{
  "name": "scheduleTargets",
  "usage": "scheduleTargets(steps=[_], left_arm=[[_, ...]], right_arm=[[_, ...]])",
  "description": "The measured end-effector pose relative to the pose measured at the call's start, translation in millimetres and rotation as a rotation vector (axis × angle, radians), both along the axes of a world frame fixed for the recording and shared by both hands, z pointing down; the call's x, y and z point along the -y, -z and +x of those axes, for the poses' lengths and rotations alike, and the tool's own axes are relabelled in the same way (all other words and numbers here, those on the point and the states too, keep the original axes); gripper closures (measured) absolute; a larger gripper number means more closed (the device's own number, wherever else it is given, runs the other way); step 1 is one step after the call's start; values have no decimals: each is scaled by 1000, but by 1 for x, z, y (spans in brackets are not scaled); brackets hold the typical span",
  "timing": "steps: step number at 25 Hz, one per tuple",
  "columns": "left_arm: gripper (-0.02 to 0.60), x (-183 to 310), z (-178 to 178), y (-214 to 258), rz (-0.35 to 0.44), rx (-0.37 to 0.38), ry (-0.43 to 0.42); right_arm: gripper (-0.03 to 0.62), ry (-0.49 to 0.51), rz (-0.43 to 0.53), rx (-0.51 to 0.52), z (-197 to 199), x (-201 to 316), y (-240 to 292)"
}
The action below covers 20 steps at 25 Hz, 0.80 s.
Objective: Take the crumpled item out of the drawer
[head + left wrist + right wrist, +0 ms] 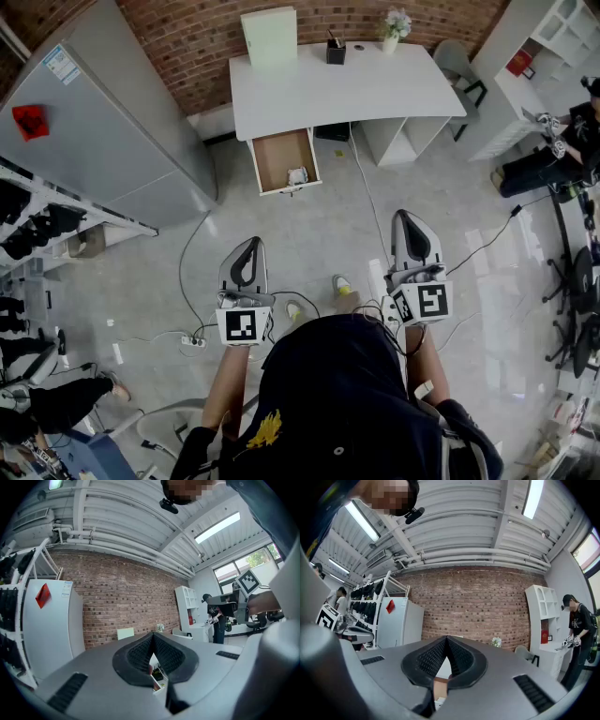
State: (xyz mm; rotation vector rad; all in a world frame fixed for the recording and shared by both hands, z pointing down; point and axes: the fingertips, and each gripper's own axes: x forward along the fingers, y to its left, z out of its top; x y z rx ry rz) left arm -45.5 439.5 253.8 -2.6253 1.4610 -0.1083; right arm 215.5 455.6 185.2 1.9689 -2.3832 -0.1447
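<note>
A white desk (375, 94) stands ahead by the brick wall, with its wooden drawer (277, 155) pulled open toward me. A small crumpled white item (297, 175) lies at the drawer's front right corner. My left gripper (250, 244) and my right gripper (403, 217) are held over the floor, well short of the drawer, both pointing at the desk. In the left gripper view the left gripper (153, 635) has its jaws meeting at the tip with nothing between them. In the right gripper view the right gripper (446, 639) stands likewise shut and empty.
A grey refrigerator (103, 141) is at the left, beside a rack (37, 225) of dark items. Cables and a power strip (192, 341) lie on the floor. On the desk are a pale box (269, 36), a black holder (336, 52) and a flower vase (394, 28). A person (553, 159) is at the right.
</note>
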Motion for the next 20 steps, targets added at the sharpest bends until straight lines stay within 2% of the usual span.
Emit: scheduleTargets(steps=[3, 7, 10, 13, 16, 17, 18, 20], left_arm=[[565, 2, -17, -3, -18, -25, -28], [565, 0, -43, 14, -12, -79, 22], [565, -3, -67, 18, -14, -113, 64], [565, -3, -98, 3, -10, -77, 91], [565, 0, -121, -9, -12, -70, 111], [565, 3, -126, -11, -19, -77, 115], [565, 6, -129, -14, -27, -82, 115], [565, 15, -132, -19, -38, -84, 109]], right_arm=[[569, 24, 7, -3, -33, 9, -2], [569, 81, 13, -24, -79, 19, -1], [569, 100, 12, -54, -98, 25, 1], [569, 97, 17, -63, -109, 32, 4], [566, 132, 38, 11, -123, 38, 10], [332, 159, 33, 39, -129, 42, 10], [157, 176, 22, 49, -134, 45, 8], [158, 175, 3, 10, -138, 52, 1]])
